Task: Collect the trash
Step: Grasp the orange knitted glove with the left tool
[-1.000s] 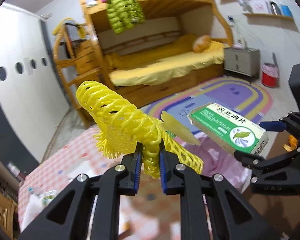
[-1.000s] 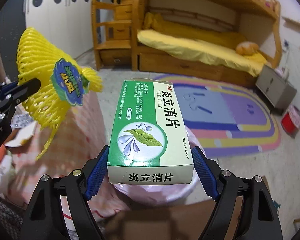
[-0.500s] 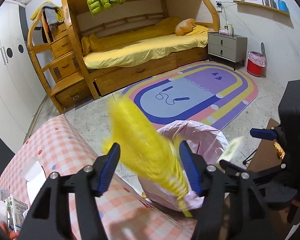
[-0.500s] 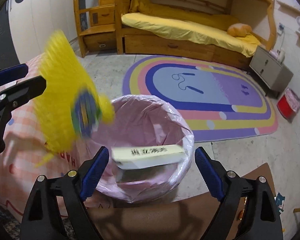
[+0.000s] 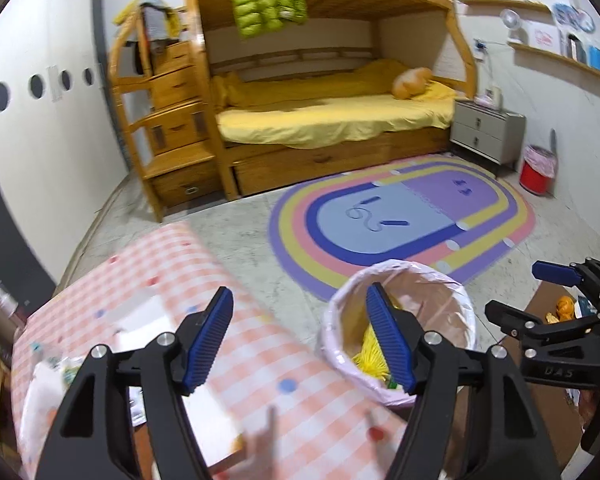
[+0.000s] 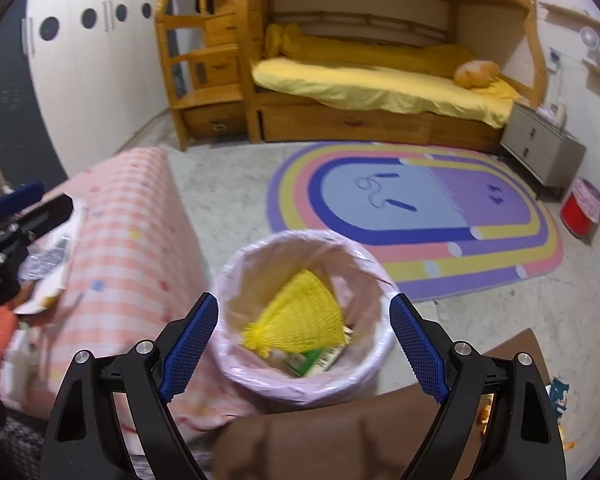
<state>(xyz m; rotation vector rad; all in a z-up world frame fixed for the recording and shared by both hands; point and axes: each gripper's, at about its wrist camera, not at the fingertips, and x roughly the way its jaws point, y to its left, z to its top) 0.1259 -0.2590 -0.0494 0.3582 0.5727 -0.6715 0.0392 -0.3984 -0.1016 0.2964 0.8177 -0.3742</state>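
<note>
A waste bin with a pink liner (image 6: pixel 300 372) stands on the floor beside the table; it also shows in the left wrist view (image 5: pixel 404 276). Inside lie a yellow foam net (image 6: pixel 300 320) and a green medicine box (image 6: pixel 308 360). My right gripper (image 6: pixel 302 342) is open and empty, above the bin. My left gripper (image 5: pixel 300 340) is open and empty, over the table edge next to the bin. The yellow net (image 5: pixel 370 354) shows in the bin there. Paper scraps (image 5: pixel 140 316) lie on the pink checked tablecloth (image 5: pixel 260 360).
A brown cardboard surface (image 6: pixel 340 440) lies in front of the bin. A colourful oval rug (image 6: pixel 412 208) covers the floor before a wooden bunk bed (image 6: pixel 380 80). A small red bin (image 6: pixel 580 208) and a grey nightstand (image 6: pixel 540 148) stand at the right wall.
Both grippers opened. The yellow net and the green box dropped from them into the pink-lined bin and now lie inside it.
</note>
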